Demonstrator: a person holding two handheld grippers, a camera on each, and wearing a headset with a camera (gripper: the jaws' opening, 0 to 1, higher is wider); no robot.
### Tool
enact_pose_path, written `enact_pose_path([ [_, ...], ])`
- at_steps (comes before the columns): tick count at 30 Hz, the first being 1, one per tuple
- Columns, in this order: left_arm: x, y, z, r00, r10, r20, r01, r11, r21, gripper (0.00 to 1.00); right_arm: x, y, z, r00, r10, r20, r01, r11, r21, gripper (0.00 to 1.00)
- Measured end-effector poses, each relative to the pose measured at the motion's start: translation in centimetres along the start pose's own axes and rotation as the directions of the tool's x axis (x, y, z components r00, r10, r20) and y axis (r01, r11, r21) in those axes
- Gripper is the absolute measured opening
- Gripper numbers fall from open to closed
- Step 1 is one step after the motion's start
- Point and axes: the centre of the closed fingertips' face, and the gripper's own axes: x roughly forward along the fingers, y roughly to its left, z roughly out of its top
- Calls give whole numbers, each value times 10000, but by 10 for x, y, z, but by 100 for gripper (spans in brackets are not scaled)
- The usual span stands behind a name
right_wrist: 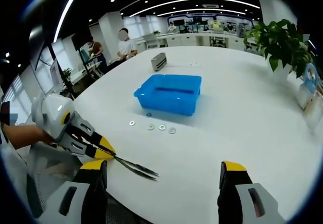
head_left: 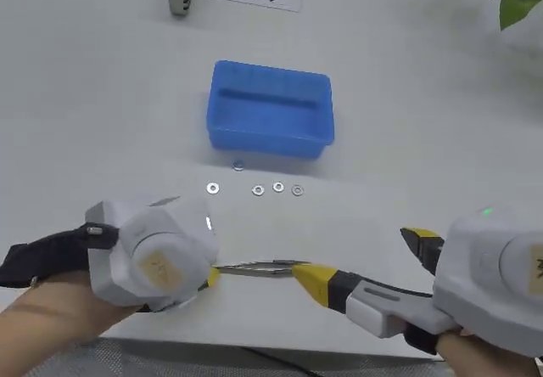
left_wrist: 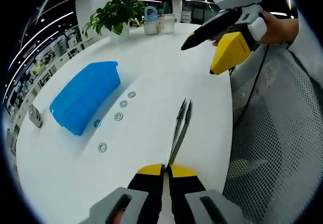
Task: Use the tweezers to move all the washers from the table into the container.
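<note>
Two grippers sit nearest. The left gripper (left_wrist: 166, 171) is clenched on the rear end of the tweezers (left_wrist: 179, 125); the right gripper (right_wrist: 162, 167) has its jaws wide apart and empty. Further out, five washers (head_left: 258, 191) lie on the table (head_left: 424, 139) just in front of the blue container (head_left: 270, 109). Best approach, probably: right jaws squeeze the tweezer arms mid-length while the left keeps the tips low and level over the nearest washer.

Head view looks steeply down from the near edge of the desk (head_left: 424, 97), container (head_left: 270, 109) at 12 o'clock, pretty close. Left gripper view sits low looking across the desk, container at 9 o'clock. Right gripper view faces it straight on. All three share the container, washers (head_left: 258, 190) and tweezers (head_left: 259, 267).
</note>
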Motion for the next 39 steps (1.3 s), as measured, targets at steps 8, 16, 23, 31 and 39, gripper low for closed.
enact_pose_path([
  [8, -7, -5, 3, 9998, -197, -106, 201, 9990, 390, 0, 10, 20, -1, 9967, 752, -303, -776, 9934, -844, 87],
  [16, -34, -5, 25, 9994, -136, 308, 132, 9998, 139, 0, 28, 52, -11, 9769, 1717, -1272, -2018, 9371, -2849, 61],
  [23, -56, -4, 53, 9940, -243, 1064, 240, 9997, 40, 0, 53, 68, -5, 9566, 2410, -1639, -2862, 8830, -3719, 43],
  [31, -76, 8, 76, 9852, 97, 1711, -92, 10000, -34, 0, 67, 74, 6, 9405, 2922, -1736, -3381, 8568, -3894, 26],
  [39, -92, 28, 83, 9799, 681, 1875, -757, 9966, 337, 0, 79, 101, 31, 9049, 3961, -1559, -4212, 7801, -4626, 9],
])
